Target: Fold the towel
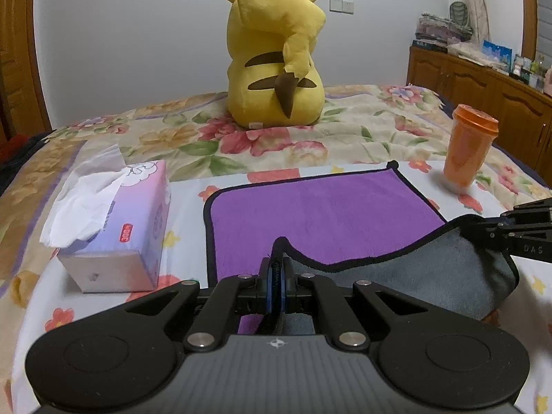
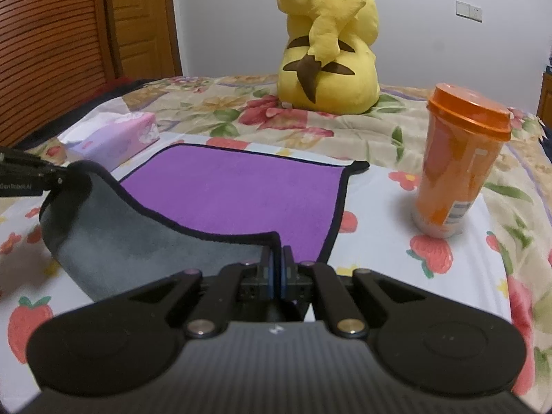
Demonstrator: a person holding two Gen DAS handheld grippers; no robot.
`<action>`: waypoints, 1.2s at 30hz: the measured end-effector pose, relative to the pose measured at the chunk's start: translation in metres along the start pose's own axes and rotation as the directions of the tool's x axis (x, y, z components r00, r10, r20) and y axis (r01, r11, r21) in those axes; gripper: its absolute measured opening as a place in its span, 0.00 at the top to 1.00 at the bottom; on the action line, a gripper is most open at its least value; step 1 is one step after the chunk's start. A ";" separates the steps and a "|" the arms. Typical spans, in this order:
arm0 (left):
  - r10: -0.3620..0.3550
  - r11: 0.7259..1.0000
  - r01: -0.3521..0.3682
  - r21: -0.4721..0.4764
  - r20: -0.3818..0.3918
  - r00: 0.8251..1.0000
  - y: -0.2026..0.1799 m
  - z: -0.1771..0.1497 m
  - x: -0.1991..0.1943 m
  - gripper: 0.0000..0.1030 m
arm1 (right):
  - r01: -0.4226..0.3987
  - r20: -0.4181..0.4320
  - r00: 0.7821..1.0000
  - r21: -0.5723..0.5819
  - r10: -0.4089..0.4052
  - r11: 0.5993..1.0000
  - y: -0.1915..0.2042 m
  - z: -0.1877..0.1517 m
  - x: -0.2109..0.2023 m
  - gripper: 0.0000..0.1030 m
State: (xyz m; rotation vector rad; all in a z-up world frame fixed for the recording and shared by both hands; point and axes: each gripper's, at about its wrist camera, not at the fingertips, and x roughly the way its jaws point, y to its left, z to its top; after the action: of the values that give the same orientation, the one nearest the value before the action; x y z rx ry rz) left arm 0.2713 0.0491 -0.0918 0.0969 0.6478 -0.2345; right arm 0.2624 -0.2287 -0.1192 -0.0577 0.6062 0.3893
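Observation:
A purple towel (image 1: 310, 214) with a black hem and a grey underside lies on the floral bed; it also shows in the right wrist view (image 2: 238, 193). Its near edge is lifted and curls over, showing grey. My left gripper (image 1: 277, 269) is shut on the near left corner of the towel. My right gripper (image 2: 277, 255) is shut on the near right corner. Each gripper shows at the edge of the other's view, the right one (image 1: 483, 231) and the left one (image 2: 58, 176), pinching the hem.
A tissue box (image 1: 114, 227) stands left of the towel. An orange lidded cup (image 2: 459, 162) stands right of it. A yellow Pikachu plush (image 1: 276, 51) sits behind on the bed. A wooden cabinet (image 1: 483, 86) is at far right.

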 end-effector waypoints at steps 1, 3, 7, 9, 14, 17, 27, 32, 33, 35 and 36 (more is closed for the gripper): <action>-0.004 1.000 0.004 -0.001 0.002 1.000 0.000 0.001 0.001 0.93 | -0.004 0.000 1.000 0.007 0.004 1.000 -0.001 0.001 0.001 0.96; -0.025 1.000 0.025 -0.017 -0.001 1.000 0.003 0.004 0.004 0.93 | -0.013 0.001 1.000 0.026 0.013 1.000 -0.005 0.003 0.003 0.96; -0.040 0.998 0.040 -0.041 0.010 0.999 0.009 0.011 0.007 0.93 | -0.032 0.020 0.999 0.054 0.030 0.998 -0.011 0.011 0.003 0.96; -0.037 0.998 0.037 -0.043 0.020 0.999 0.011 0.013 0.007 0.93 | -0.032 0.032 0.999 0.049 0.030 0.998 -0.012 0.015 0.004 0.96; -0.029 0.998 0.031 -0.050 0.040 0.999 0.017 0.020 0.007 0.93 | -0.029 0.062 0.998 0.030 0.027 0.999 -0.015 0.026 0.005 0.96; -0.016 0.999 0.018 -0.042 0.053 0.998 0.017 0.026 0.009 0.93 | -0.024 0.074 0.997 0.019 0.022 1.000 -0.015 0.031 0.007 0.96; 0.029 0.998 -0.024 -0.057 0.087 0.996 0.020 0.043 0.034 0.93 | 0.011 0.111 0.994 -0.082 -0.002 0.997 -0.008 0.045 0.017 0.96; 0.047 0.997 -0.040 -0.066 0.099 0.994 0.021 0.052 0.041 0.93 | 0.027 0.117 0.993 -0.114 -0.014 0.993 -0.012 0.051 0.023 0.96; 0.049 0.997 -0.042 -0.068 0.101 0.994 0.021 0.054 0.043 0.93 | 0.033 0.121 0.993 -0.119 -0.019 0.992 -0.012 0.053 0.023 0.96; 0.058 0.996 -0.051 -0.071 0.108 0.992 0.021 0.056 0.045 0.93 | 0.042 0.132 0.991 -0.118 -0.026 0.992 -0.016 0.056 0.024 0.96; 0.062 0.996 -0.054 -0.073 0.112 0.992 0.021 0.057 0.047 0.93 | 0.045 0.137 0.990 -0.115 -0.029 0.992 -0.017 0.058 0.024 0.96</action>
State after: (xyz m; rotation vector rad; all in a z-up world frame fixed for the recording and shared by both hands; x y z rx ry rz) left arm 0.3458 0.0518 -0.0746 0.0348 0.5383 -0.1600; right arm 0.3182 -0.2271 -0.0864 -0.1544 0.4475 0.3895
